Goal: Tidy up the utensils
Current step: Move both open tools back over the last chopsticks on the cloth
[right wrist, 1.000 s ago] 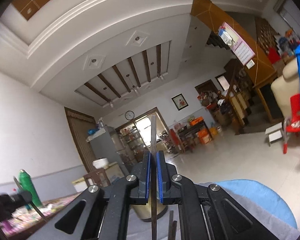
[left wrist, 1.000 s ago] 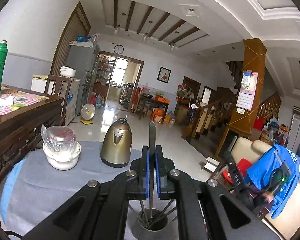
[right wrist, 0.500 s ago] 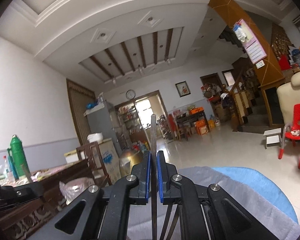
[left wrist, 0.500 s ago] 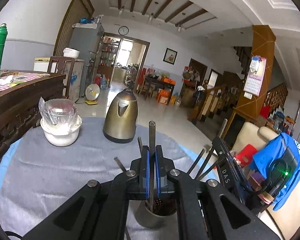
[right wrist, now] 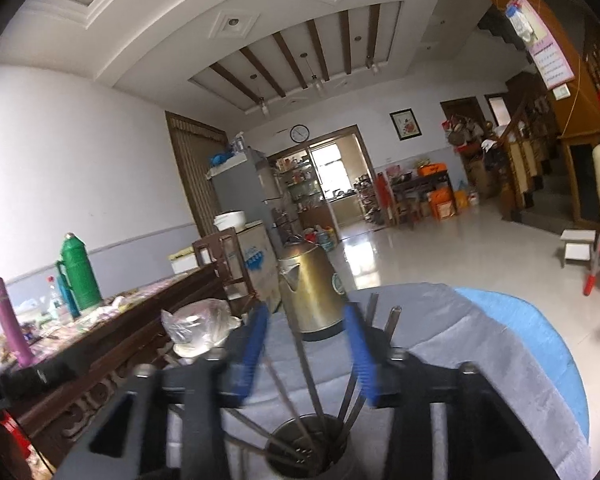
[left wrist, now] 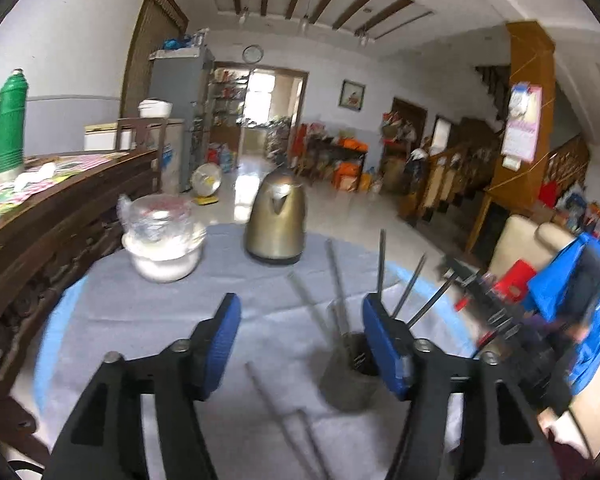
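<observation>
Behind both spread, empty hand-held grippers, kettle (left wrist: 276, 224) and bowl (left wrist: 164, 252) flank the utensil cup (left wrist: 350, 376).

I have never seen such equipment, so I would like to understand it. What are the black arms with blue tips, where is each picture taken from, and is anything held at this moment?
No robot is here. A person holds one hand tool in each hand; each has two black fingers with blue pads and a wide-angle camera that looks forward along them. One picture comes from the left gripper, the other from the right gripper.

Both stand open and hold nothing.

They are above a round table under a grey cloth. On it stand a metal cup with several long metal utensils leaning inside, a brass-coloured kettle, and a white bowl with a plastic-wrapped item on top. Two more loose sticks lie on the cloth beside the cup, blurred.
</observation>
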`<action>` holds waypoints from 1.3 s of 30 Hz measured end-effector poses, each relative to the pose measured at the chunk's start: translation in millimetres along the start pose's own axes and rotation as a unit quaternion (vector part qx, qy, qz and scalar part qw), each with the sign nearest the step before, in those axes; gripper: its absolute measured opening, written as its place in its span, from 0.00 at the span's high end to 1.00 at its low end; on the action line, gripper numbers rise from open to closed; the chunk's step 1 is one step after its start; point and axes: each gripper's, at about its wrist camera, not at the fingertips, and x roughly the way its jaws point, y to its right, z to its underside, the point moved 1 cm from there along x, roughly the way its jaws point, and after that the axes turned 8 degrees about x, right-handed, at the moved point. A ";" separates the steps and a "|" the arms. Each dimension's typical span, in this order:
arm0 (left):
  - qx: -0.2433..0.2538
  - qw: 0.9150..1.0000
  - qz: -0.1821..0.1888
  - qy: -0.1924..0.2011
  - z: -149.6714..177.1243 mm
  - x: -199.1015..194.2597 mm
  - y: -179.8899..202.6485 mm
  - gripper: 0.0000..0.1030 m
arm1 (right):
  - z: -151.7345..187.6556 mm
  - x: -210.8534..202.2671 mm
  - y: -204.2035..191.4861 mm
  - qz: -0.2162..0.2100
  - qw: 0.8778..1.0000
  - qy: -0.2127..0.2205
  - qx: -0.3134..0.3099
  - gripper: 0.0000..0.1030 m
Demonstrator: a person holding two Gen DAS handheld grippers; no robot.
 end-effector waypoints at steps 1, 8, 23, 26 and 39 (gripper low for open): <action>0.003 1.000 -0.006 -0.008 4.1 -0.5 -4.2 0.33 | -1.8 -7.3 1.1 -0.005 1.000 0.001 -0.001 0.50; -0.004 0.993 -0.043 -0.107 50.9 9.7 -23.5 0.30 | 8.0 -34.8 -7.6 -0.018 0.998 -0.036 -0.043 0.50; -0.001 0.968 -0.081 -0.238 124.0 21.2 -28.0 0.30 | 94.8 -36.8 2.1 -0.028 0.978 -0.204 -0.030 0.50; 0.000 0.965 -0.089 -0.245 128.1 20.1 -30.2 0.30 | 104.3 -33.7 3.3 -0.022 0.974 -0.224 -0.019 0.50; 0.000 0.962 -0.097 -0.255 133.6 19.3 -34.6 0.30 | 124.8 -19.4 -12.7 -0.009 0.960 -0.280 -0.030 0.50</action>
